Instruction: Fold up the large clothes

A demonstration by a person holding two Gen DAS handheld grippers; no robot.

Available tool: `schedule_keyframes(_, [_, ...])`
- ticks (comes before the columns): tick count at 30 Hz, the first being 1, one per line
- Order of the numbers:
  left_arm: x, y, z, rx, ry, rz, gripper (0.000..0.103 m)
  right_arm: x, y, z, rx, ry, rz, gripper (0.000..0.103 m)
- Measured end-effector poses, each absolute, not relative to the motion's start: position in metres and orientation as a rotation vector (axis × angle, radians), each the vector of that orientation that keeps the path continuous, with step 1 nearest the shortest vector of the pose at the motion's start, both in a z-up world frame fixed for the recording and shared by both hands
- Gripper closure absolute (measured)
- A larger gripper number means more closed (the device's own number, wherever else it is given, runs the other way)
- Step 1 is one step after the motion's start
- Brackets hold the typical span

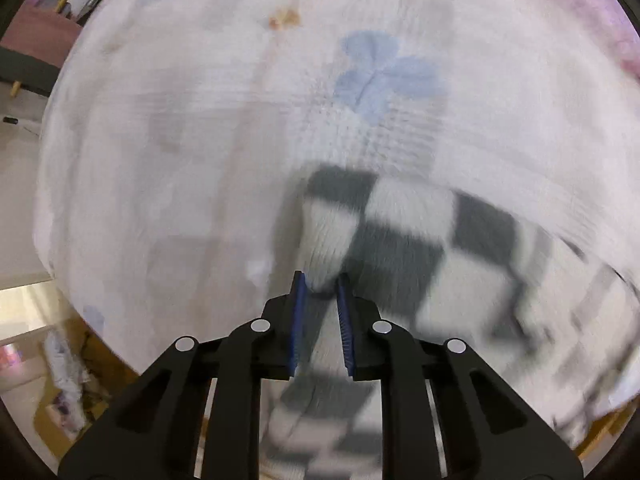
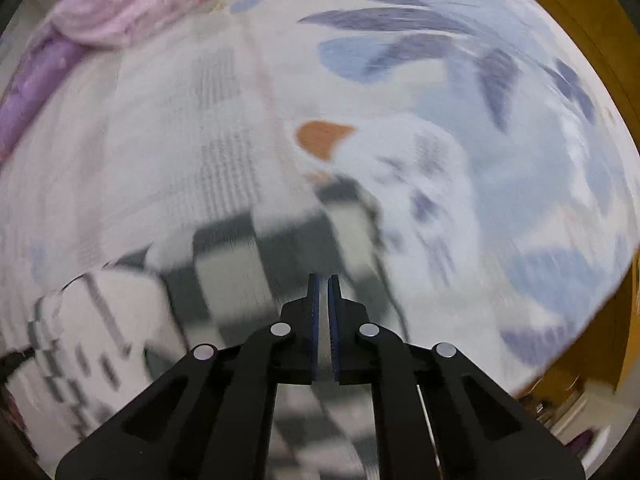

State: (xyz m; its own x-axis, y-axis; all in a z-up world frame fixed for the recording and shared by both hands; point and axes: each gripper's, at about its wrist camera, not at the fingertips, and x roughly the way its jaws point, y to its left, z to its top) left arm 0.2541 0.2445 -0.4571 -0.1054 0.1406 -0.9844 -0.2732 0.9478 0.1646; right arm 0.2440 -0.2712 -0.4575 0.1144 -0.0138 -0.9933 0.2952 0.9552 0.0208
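A grey-and-white checkered garment lies on a bed with a white floral sheet. My left gripper is shut on a bunched corner of the garment, which runs back between its blue pads. In the right wrist view the same garment spreads to the left and under the gripper. My right gripper is shut on the garment's edge, with cloth pinched between the nearly closed pads. Both views are motion-blurred.
A pink and purple blanket lies bunched at the far side of the bed. The bed's edge and floor show at the left. Wooden furniture stands beyond the bed's right edge.
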Motion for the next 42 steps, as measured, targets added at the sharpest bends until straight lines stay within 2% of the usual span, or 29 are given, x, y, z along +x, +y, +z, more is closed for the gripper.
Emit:
schedule_keyframes(3, [0.272, 0.256, -0.483, -0.067, 1.66, 0.386, 0.085, 0.273, -0.253, -0.497, 0.142, 1.464, -0.231, 0.103])
schedule_keyframes(6, [0.273, 0.243, -0.476, 0.016, 1.649, 0.376, 0.086, 0.279, -0.24, -0.494, 0.072, 1.461, -0.274, 0.103])
schedule_keyframes(9, [0.263, 0.232, -0.448, 0.035, 1.583, 0.348, 0.09, 0.277, -0.224, -0.466, 0.033, 1.383, -0.248, 0.101])
schedule_keyframes(13, [0.262, 0.184, -0.41, 0.094, 1.453, 0.256, 0.09, 0.273, -0.168, -0.412, 0.066, 1.169, -0.046, 0.101])
schedule_keyframes(16, [0.268, 0.156, -0.398, 0.045, 1.38, 0.156, 0.09, 0.275, -0.118, -0.397, 0.102, 1.067, 0.156, 0.101])
schedule_keyframes(20, [0.256, 0.089, -0.419, -0.009, 1.31, 0.039, 0.099, 0.279, -0.061, -0.433, 0.106, 1.08, 0.34, 0.101])
schedule_keyframes(22, [0.25, 0.091, -0.452, 0.016, 1.29, 0.085, 0.1, 0.274, -0.051, -0.463, 0.086, 1.084, 0.349, 0.101])
schedule_keyframes(24, [0.24, 0.099, -0.467, 0.008, 1.195, 0.083, 0.1, 0.267, -0.056, -0.474, 0.046, 0.997, 0.377, 0.103])
schedule_keyframes(28, [0.221, 0.104, -0.467, 0.197, 1.057, 0.105, 0.1, 0.266, -0.074, -0.472, 0.025, 0.943, 0.458, 0.103])
schedule_keyframes(32, [0.217, 0.169, -0.464, 0.101, 1.046, 0.14, 0.1, 0.257, -0.132, -0.475, -0.154, 0.939, 0.169, 0.103])
schedule_keyframes(34, [0.212, 0.198, -0.458, 0.138, 1.042, 0.174, 0.1, 0.259, -0.211, -0.478, 0.05, 1.015, 0.028, 0.103])
schedule_keyframes(36, [0.203, 0.207, -0.452, 0.19, 1.05, 0.172, 0.1, 0.253, -0.25, -0.471, 0.089, 1.042, -0.043, 0.103])
schedule_keyframes(39, [0.196, 0.219, -0.442, 0.25, 1.072, 0.27, 0.1, 0.248, -0.249, -0.442, -0.007, 1.098, -0.034, 0.102])
schedule_keyframes(42, [0.174, 0.243, -0.438, 0.044, 1.178, 0.249, 0.1, 0.233, -0.236, -0.427, -0.023, 1.114, 0.013, 0.099])
